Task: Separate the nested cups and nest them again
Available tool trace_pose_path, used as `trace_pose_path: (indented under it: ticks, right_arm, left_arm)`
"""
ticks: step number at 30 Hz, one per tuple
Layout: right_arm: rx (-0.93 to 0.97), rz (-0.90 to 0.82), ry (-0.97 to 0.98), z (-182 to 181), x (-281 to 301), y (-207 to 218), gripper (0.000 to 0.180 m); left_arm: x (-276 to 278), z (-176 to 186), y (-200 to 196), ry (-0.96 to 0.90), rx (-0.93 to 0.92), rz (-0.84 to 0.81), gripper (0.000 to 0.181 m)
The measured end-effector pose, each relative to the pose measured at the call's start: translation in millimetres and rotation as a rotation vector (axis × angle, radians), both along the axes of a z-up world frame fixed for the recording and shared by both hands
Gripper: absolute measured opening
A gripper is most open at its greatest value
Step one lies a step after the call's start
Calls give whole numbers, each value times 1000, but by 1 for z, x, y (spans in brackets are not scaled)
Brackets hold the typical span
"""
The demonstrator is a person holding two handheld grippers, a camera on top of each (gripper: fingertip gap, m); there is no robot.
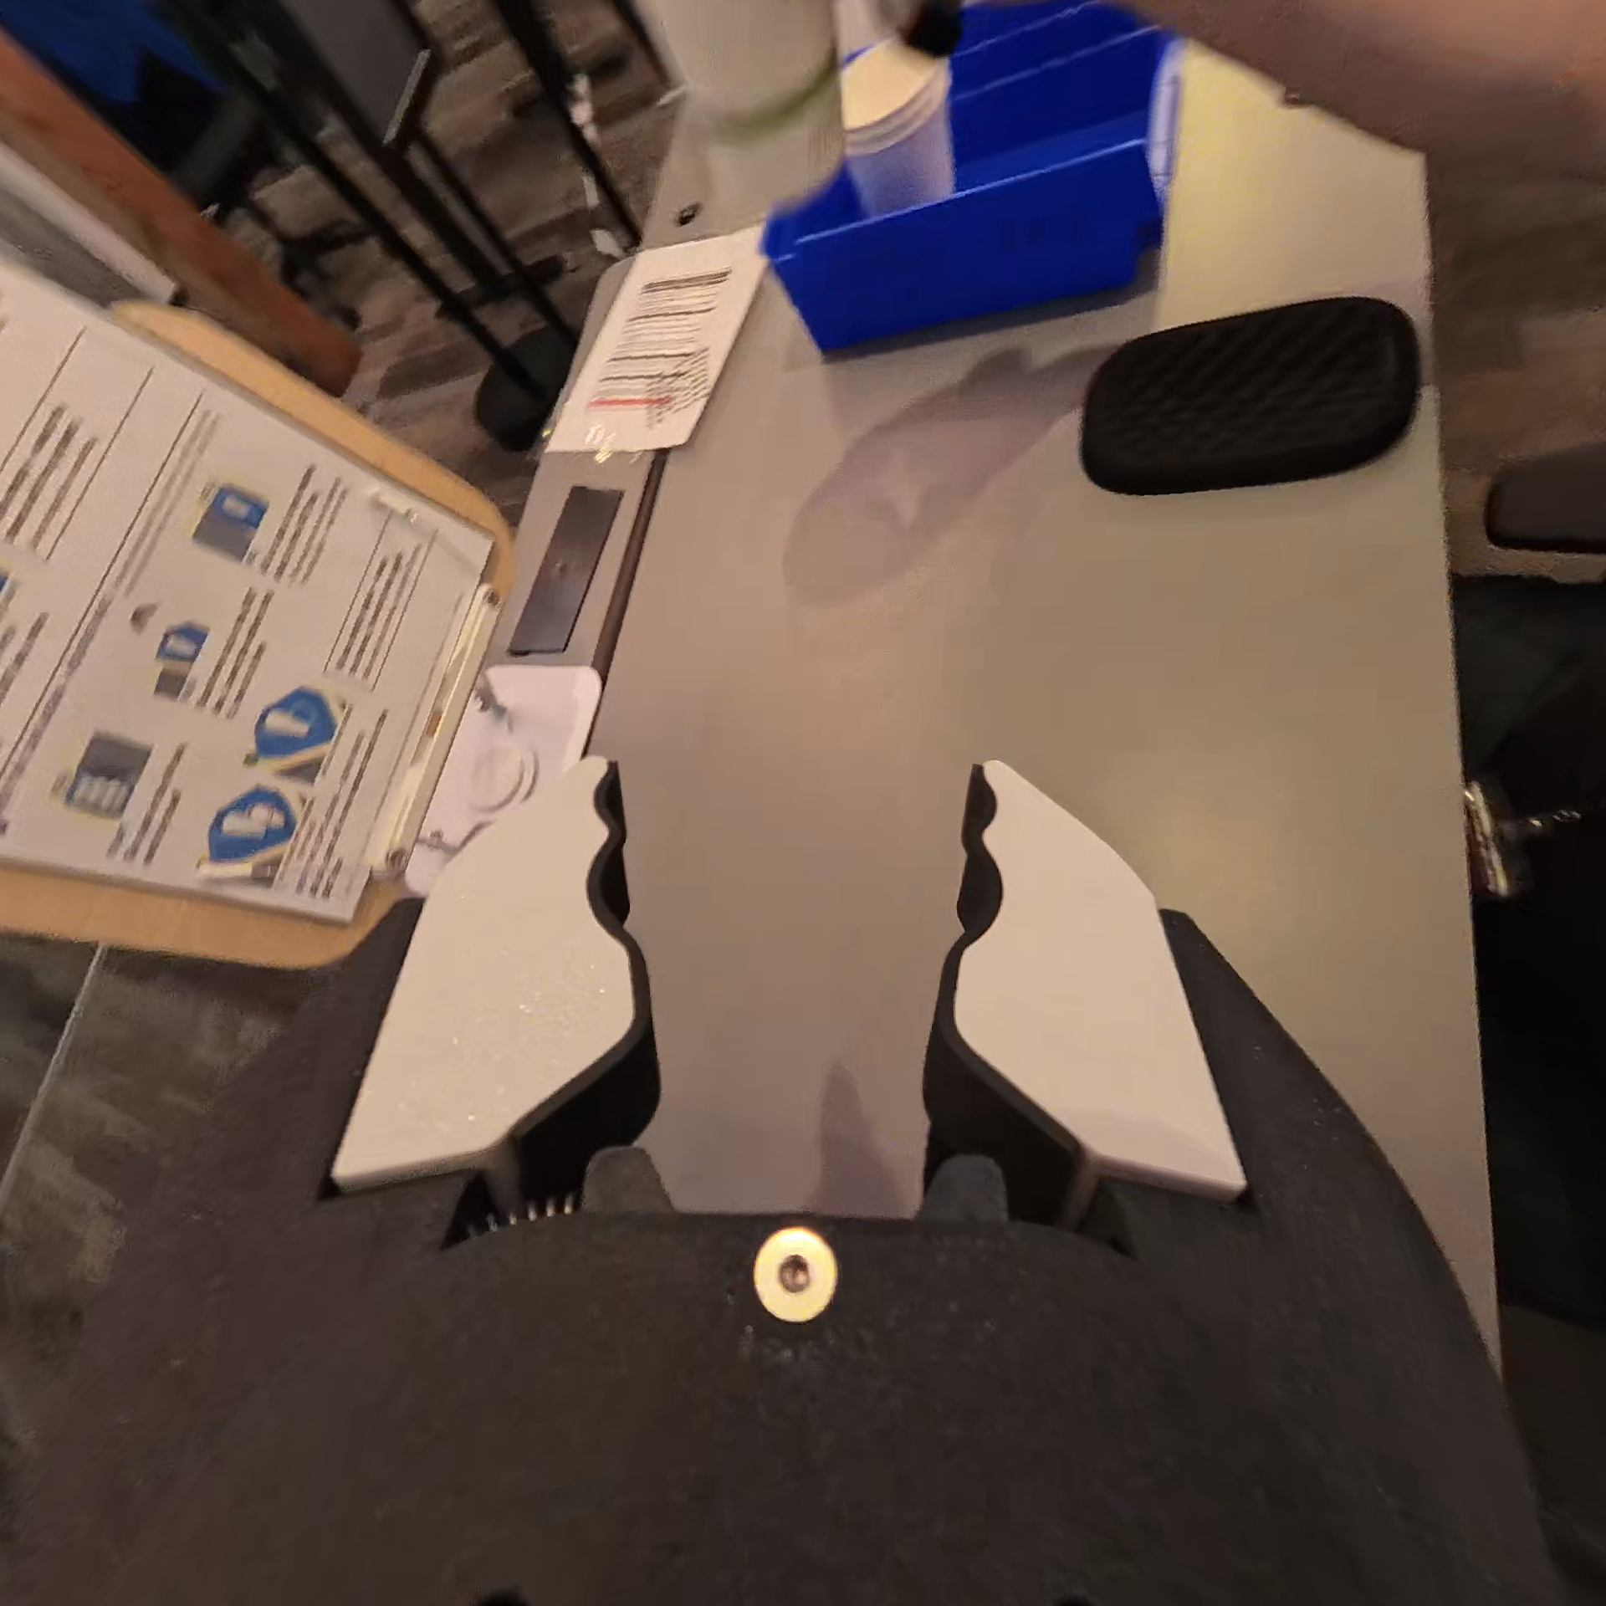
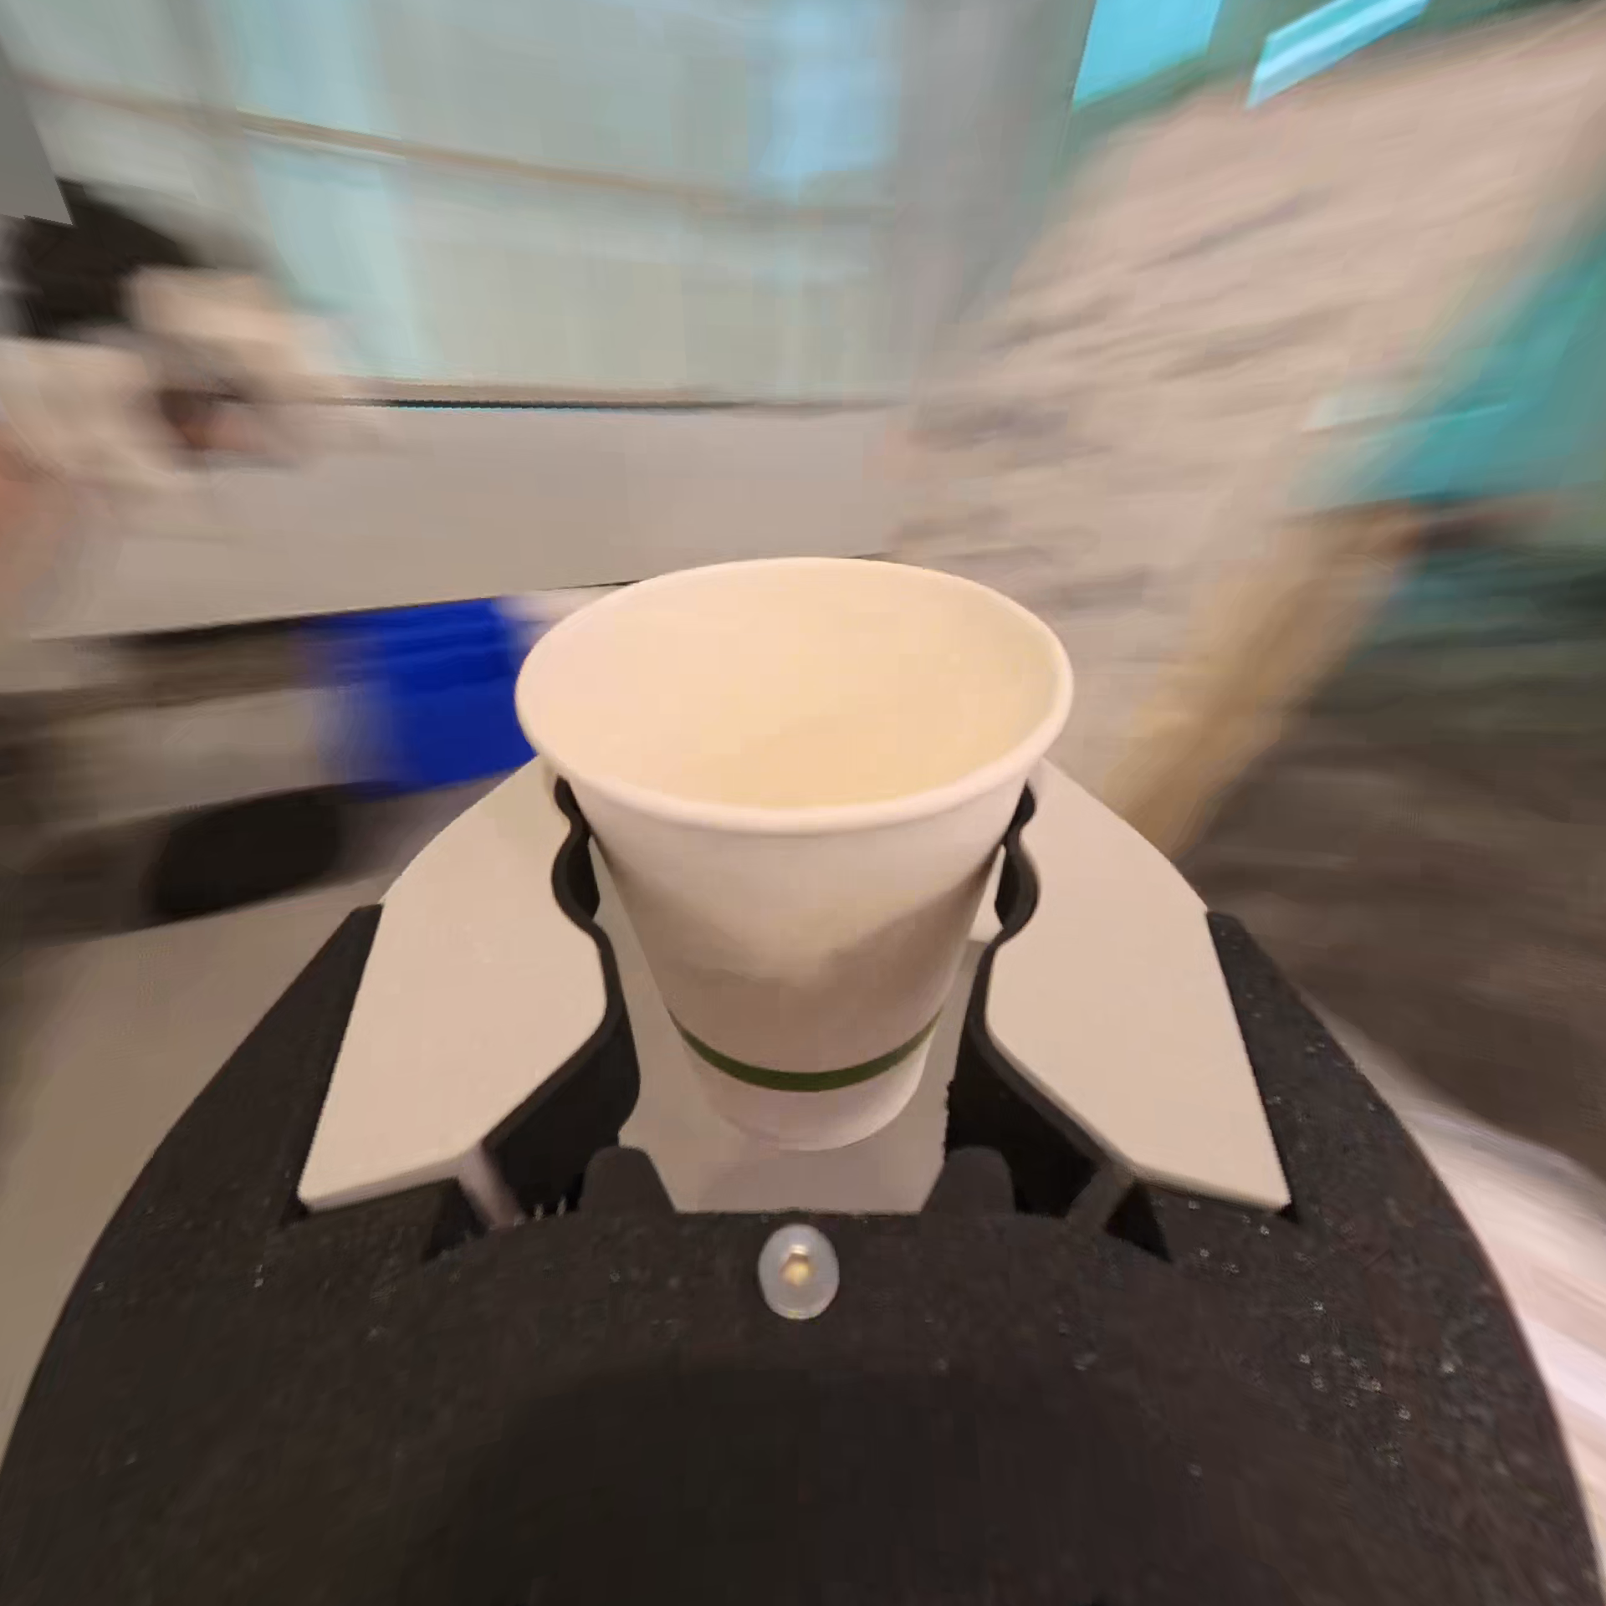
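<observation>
**One cup lifted in the right gripper, its partner waiting by the blue bin**

The right gripper (image 2: pixel 795 869) is clamped on a white paper cup (image 2: pixel 795 834) with a green band near its base. The fingers press the wall from both sides just under the rim. The cup stands nearly upright, mouth open upward and tipped a little toward the camera, base pointing down toward the gripper body. The heavy blur all round it suggests it is being carried through the air.

The left gripper (image 1: pixel 795 869) is spread wide and holds nothing; only the bare grey table (image 1: pixel 1043 782) shows between its fingers. Far ahead of it, at the table's far end, a second cup (image 1: pixel 899 143) stands upright just beside the blue bin (image 1: pixel 973 252), and a blurred white cup with a green band (image 1: pixel 765 61) hangs above and to the left of it, most likely the one in the right gripper.

So the cups look separated. For nesting, the held cup's base must come straight over the standing cup's mouth, the two long axes in line. The right gripper is much nearer; the left is well apart from both cups.
</observation>
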State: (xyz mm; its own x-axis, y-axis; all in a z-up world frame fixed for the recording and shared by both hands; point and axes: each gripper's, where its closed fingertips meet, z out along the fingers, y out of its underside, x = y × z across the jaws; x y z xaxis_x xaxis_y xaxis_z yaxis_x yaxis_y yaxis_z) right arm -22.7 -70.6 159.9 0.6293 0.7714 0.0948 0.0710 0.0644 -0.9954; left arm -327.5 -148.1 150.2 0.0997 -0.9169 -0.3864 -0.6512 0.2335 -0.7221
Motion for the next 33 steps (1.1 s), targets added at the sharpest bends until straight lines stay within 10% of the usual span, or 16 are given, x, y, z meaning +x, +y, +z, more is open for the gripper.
trace_pose_path:
  ticks: [7, 33]
  right_arm:
    - [124, -812, 111, -34, 258, 7, 90]
    - [-145, -941, -25, -176, 285, 20, 93]
  left_arm:
    - [-22, -9, 21, -124, -8, 183, 72]
    - [14, -21, -13, 25, 22, 77, 68]
